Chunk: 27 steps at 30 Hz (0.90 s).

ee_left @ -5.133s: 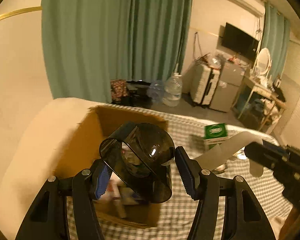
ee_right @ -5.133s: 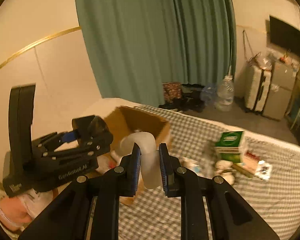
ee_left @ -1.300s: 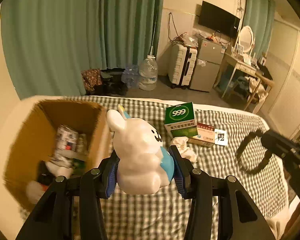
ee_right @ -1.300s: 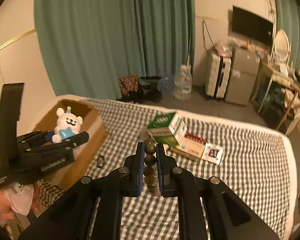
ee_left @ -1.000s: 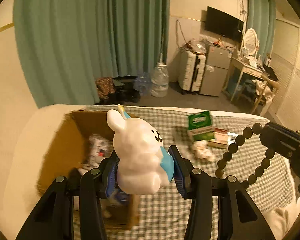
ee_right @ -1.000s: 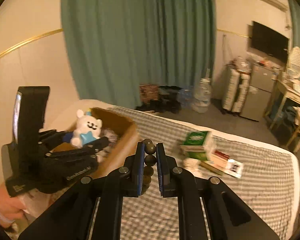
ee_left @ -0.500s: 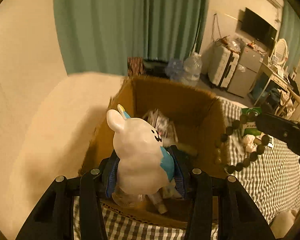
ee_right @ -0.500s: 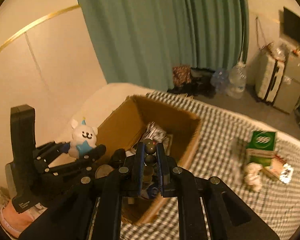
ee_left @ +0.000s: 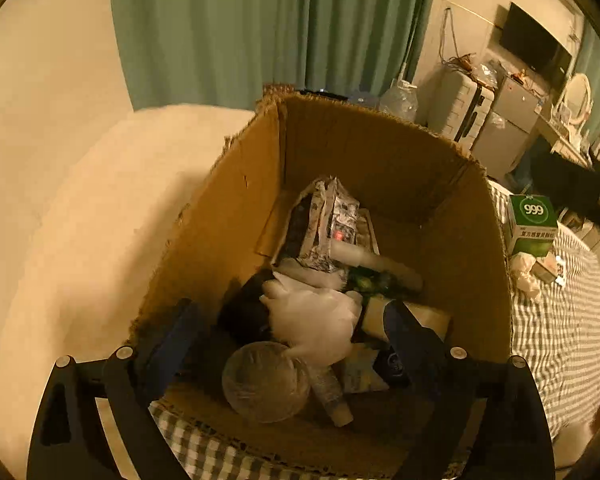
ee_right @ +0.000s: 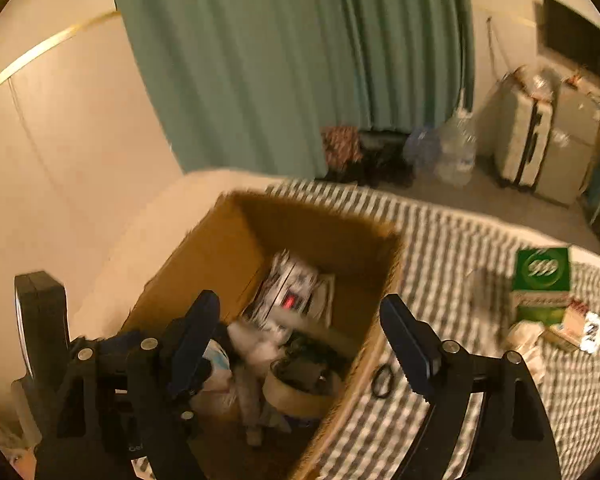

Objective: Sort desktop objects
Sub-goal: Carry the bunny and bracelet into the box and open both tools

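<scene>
- The left gripper (ee_left: 288, 332) hangs over the open cardboard box (ee_left: 236, 216), its jaws opening wide with nothing pressed between them; half a second ago they were clamped on the white rabbit toy.
- The white rabbit toy (ee_left: 314, 320) now lies inside the box, between the spread blue pads (ee_left: 172, 340) but touching neither, on top of the clutter there.
- Just below it in the left wrist view sit a round clear lid or bowl (ee_left: 266, 380) and a small bottle (ee_left: 332, 394); behind it a crinkled printed packet (ee_left: 326, 224) leans toward the far wall.
- The right gripper (ee_right: 300, 340) is also above the box, its jaws opening and empty; the dark bead string it pinched half a second ago is no longer between them, and I cannot pick it out for certain among the dark things in the blurred box.
- In the right wrist view the left gripper shows at the lower left, at the box's near edge.
- A small black ring (ee_right: 382, 380) lies on the checked bedcover (ee_right: 480, 240) just outside the box wall.
- Well apart on the bedcover stand the green medicine box (ee_right: 542, 280), a crumpled tissue (ee_left: 524, 276) and a flat red-and-white pack (ee_right: 576, 320), as before.
</scene>
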### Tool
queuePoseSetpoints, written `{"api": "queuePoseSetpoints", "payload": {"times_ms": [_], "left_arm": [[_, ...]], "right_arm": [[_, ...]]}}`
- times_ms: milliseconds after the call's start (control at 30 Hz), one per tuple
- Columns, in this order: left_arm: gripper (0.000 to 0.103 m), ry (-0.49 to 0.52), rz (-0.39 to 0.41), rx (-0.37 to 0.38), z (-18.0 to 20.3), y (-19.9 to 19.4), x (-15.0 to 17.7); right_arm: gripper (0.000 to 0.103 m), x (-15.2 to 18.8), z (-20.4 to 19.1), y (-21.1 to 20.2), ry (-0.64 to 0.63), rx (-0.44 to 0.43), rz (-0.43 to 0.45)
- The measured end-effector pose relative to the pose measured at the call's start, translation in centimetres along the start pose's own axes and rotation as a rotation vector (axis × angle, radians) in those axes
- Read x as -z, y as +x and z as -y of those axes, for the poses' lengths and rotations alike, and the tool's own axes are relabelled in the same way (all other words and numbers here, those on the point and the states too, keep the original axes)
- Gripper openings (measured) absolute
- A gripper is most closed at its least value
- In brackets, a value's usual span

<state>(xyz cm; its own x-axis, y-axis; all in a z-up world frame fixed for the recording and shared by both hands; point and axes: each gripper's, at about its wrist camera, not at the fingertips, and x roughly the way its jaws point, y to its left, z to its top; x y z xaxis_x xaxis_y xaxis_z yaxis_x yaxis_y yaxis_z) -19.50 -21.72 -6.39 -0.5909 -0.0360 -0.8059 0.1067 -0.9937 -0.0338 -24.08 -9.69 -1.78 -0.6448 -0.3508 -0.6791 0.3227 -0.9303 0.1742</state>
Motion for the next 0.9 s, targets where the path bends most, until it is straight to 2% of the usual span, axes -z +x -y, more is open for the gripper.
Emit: {"api": "queuePoseSetpoints", "payload": {"times_ms": [100,233,400,567,733,900], "left_arm": [[0.096,0.018,0.038,-0.016,0.4,-1.7,0.3],[0.096,0.021,0.077,0.011,1.9,-4.3,0.0],[0.099,0.062,0.124,0.056,6.5,-7.7,-0.4],[0.1,0.132,0.163,0.095,13.0,-10.1,0.8],[0.1,0.169,0.152,0.119,18.4,-9.4,2.4],[0.1,0.163,0.088,0.179,23.5,-6.0,4.4]], "right_arm": [[0.083,-0.3,1.2,-2.1,0.0,0.032,0.035],[0.083,0.2,4.3,-6.1,0.034,0.07,0.081],[0.083,1.3,9.6,-12.2,0.052,0.147,0.134],[0.083,3.8,15.8,-17.3,0.106,0.22,0.148],[0.083,6.7,21.9,-20.5,0.169,0.301,0.155],[0.083,9.9,26.4,-21.4,0.207,0.343,0.145]]}}
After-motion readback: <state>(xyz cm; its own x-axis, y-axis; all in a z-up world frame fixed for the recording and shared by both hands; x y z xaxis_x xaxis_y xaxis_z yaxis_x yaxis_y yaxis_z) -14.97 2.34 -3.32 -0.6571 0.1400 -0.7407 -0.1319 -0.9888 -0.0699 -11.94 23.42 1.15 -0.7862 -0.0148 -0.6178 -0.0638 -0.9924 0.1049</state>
